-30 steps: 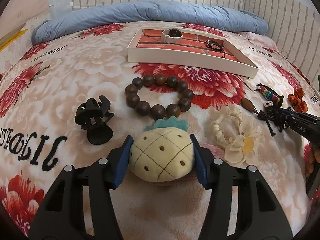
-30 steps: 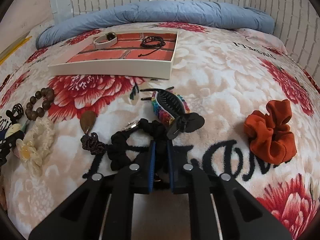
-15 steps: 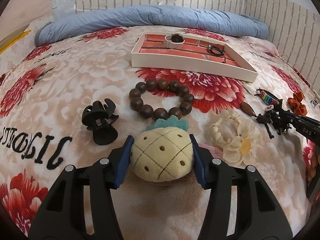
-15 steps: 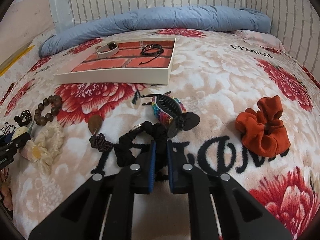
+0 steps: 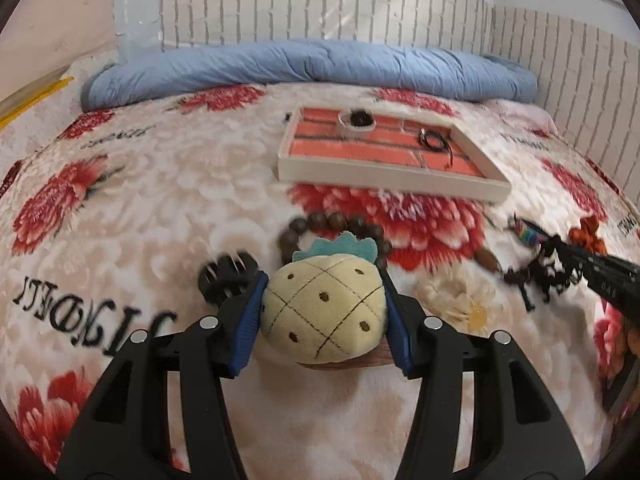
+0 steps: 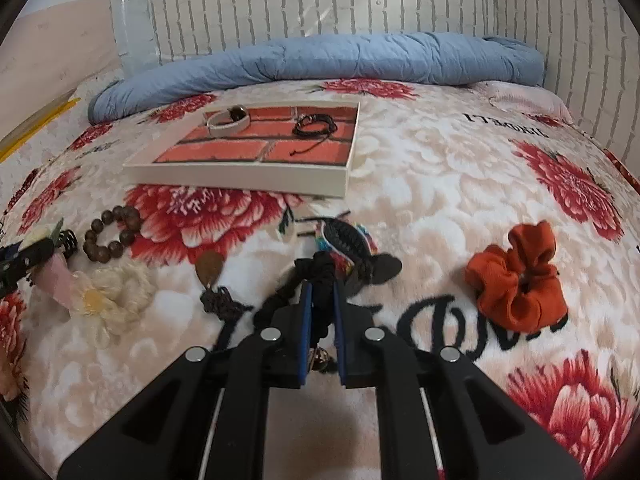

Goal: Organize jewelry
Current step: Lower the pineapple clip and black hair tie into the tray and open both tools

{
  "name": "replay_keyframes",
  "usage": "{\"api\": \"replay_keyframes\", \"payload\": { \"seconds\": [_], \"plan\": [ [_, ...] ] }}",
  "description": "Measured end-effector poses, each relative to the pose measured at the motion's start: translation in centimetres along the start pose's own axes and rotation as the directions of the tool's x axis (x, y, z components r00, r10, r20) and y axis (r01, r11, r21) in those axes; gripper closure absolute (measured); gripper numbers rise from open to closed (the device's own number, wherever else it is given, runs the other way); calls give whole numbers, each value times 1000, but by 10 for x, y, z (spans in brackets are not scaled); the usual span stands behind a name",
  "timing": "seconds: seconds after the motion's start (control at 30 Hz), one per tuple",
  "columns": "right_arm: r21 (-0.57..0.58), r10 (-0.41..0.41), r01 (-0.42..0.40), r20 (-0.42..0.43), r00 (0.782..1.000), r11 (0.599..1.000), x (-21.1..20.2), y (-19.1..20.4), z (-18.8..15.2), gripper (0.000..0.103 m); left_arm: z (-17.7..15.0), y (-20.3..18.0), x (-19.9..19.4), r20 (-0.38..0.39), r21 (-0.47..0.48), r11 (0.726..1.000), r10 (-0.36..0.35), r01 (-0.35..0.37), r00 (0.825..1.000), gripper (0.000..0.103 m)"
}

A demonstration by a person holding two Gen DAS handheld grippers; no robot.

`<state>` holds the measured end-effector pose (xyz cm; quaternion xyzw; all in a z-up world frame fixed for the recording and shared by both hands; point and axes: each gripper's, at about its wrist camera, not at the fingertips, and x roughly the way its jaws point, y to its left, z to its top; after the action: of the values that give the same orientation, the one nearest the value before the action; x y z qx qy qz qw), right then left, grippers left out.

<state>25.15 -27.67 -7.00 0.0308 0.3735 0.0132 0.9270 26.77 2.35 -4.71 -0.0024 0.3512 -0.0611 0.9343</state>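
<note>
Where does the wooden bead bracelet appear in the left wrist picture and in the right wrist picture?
Left wrist: the wooden bead bracelet lies at the centre, partly hidden behind the plush pineapple.
Right wrist: the bracelet lies at the far left, on the blanket.
Shared landmark: the white tray, beyond the bracelet in both.

Floral blanket [image 6: 440, 184] covers bed; blue quilt [image 6: 320, 60] rolled against brick-pattern wall [image 6: 320, 4].

The pineapple [image 5: 324, 308] covers the near side of the bead bracelet [image 5: 332, 224], and the left tool's finger [image 5: 246, 320] blocks most of the black claw clip [image 5: 228, 272]. That whole view is smeared with blur. The black scrunchie [image 6: 316, 284] is half buried between the right tool's pads [image 6: 306, 332]. The tiny bits in the tray [image 5: 392, 180] are too small to tell.
</note>
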Motion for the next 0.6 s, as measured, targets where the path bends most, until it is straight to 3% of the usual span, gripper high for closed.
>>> {"api": "replay_keyframes", "payload": {
  "seconds": [0.27,0.6],
  "plan": [
    [-13,11,-10,47,999,1000,-3,6,31,93,45,-2,-2,77,21,1000,-1,0,997,50],
    [-38,51,-46,131,990,998,16,35,106,93,129,-11,26,155,4,1000,-8,7,988,50]
  ]
}}
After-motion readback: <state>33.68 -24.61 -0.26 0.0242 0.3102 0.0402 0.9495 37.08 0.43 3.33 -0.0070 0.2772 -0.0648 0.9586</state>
